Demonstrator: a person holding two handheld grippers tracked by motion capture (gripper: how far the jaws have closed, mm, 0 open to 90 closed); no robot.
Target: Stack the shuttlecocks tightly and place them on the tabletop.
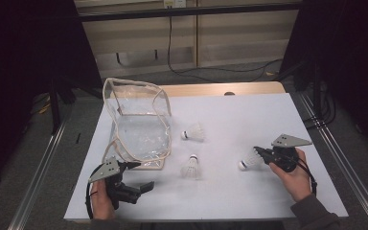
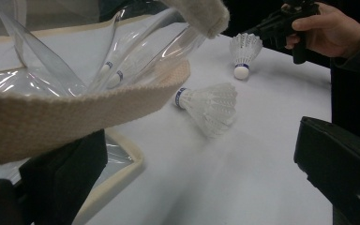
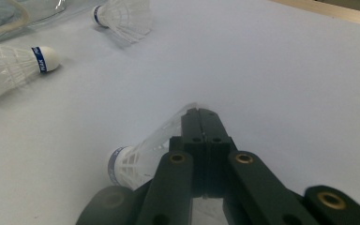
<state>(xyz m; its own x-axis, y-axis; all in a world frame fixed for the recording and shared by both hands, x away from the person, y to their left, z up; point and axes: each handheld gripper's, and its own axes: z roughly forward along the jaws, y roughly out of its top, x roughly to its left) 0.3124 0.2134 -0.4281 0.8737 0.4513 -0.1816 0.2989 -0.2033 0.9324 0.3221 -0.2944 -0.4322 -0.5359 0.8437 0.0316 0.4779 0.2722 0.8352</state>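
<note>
Three shuttlecocks are seen on the white desk (image 1: pixel 249 201), and a clear bag (image 1: pixel 139 129) with cream webbing trim stands open at the left centre of the high view. The work in hand is judged to be the gathering of the shuttlecocks into that bag.

The right tongs (image 1: pixel 263 154), at the right of the high view, are pressed fully together on the feather skirt of the nearest shuttlecock (image 1: pixel 250 159); in the right gripper view the jaws are seen meeting with thin feathers pinched between them, while the cork end lies low against the desk. Whether the shuttlecock has been raised off the surface cannot be told.

The left tongs (image 1: pixel 135 176), at the lower left of the high view, are spread wide, and nothing is held in them. In the left gripper view the bag's webbing rim (image 2: pixel 70 112) is seen crossing in front of one jaw, so the bag's mouth may be meant to be steadied; contact cannot be confirmed.

The second shuttlecock (image 1: pixel 190 167) lies at the centre, just right of the bag's lower corner, and the third shuttlecock (image 1: pixel 194 132) lies above it, near the bag's right edge. Nothing can be made out with certainty inside the bag. The task is therefore judged to be at an early stage: one shuttlecock gripped, none placed, two untouched.
</note>
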